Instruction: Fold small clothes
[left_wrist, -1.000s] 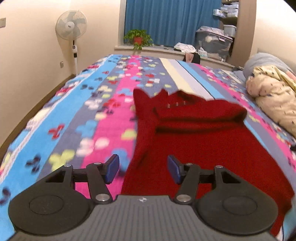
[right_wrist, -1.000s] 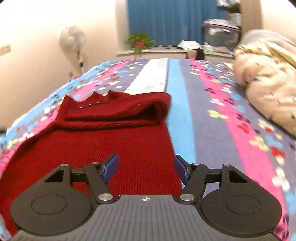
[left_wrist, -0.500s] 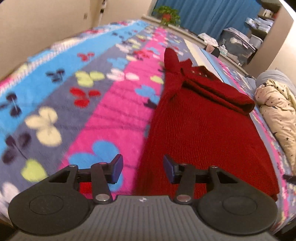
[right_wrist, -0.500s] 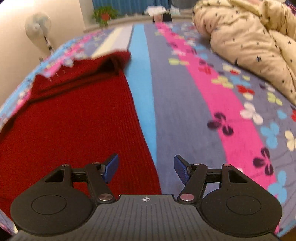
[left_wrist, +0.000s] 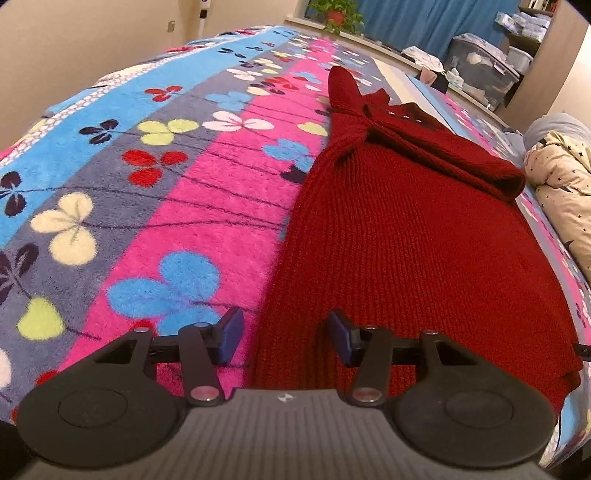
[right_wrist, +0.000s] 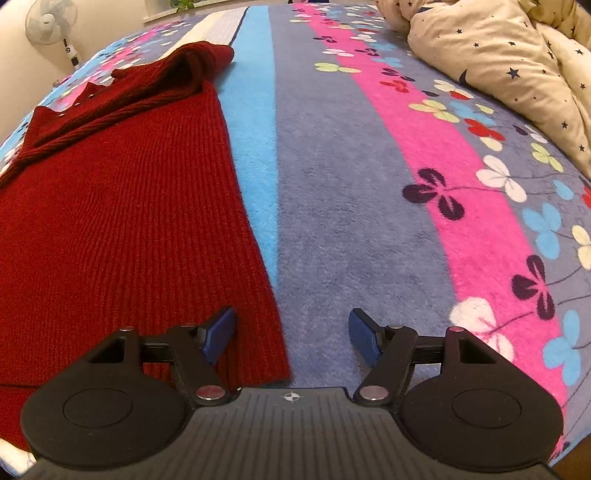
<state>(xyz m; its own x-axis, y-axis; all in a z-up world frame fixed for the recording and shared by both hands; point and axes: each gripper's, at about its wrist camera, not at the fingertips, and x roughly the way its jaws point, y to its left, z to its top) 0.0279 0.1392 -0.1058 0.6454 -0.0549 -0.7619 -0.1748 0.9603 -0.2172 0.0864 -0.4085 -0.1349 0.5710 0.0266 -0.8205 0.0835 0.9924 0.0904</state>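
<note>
warm, even indoor light; soft shadows. both views sharp, no glare. strong fisheye bending, dark corners at edges.

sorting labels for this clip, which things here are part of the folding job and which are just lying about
Job:
red sweater
left claw
right claw
floral blanket, the work surface

Lying about:
star-print quilt
fan
potted plant
storage bins

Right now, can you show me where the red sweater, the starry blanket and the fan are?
red sweater (left_wrist: 406, 251), left wrist view, middle of the knitted body.
starry blanket (right_wrist: 491, 48), right wrist view, top of the cream heap.
fan (right_wrist: 50, 18), right wrist view, round head.
</note>
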